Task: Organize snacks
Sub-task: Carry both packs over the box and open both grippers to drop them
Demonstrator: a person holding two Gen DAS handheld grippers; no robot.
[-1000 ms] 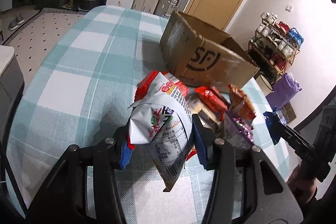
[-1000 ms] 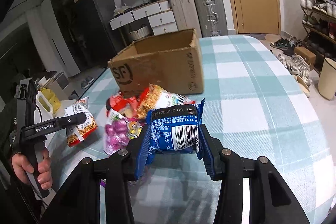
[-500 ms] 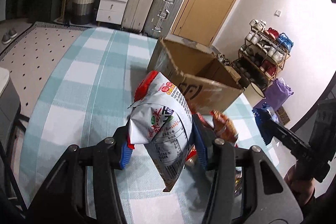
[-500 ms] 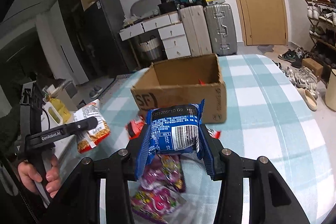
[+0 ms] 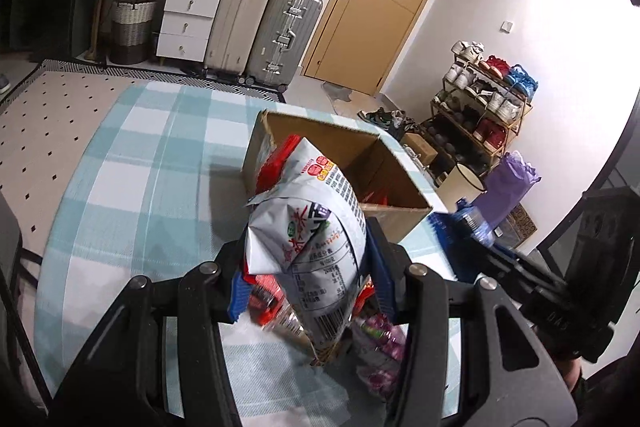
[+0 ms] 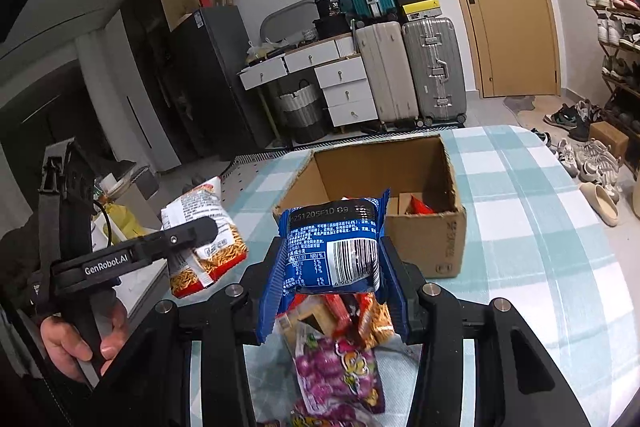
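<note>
**Both my grippers hold a snack bag above the table, box ahead**

My left gripper (image 5: 306, 281) tilts down toward the table and is clamped on a white and red snack bag (image 5: 310, 239), which hangs upright between the blue pads with its lower end drooping below them. My right gripper (image 6: 330, 289) tilts down likewise, squeezing a blue packet (image 6: 332, 247) with its barcode facing me. My left hand (image 6: 76, 343) wraps the handle at the frame's lower left.

The open cardboard box (image 6: 420, 227) stands just beyond both bags on the checked tablecloth (image 6: 540, 227), its top unobstructed. Bare cloth lies to either side of it, and the table edge curves away on the right.

Under my grippers lies a heap of snacks; a purple bag (image 6: 340, 371) is clearest, the rest overlap. The held bags hide part of the box's near wall. Something red (image 6: 420, 205) lies inside the box, too hidden to identify.
</note>
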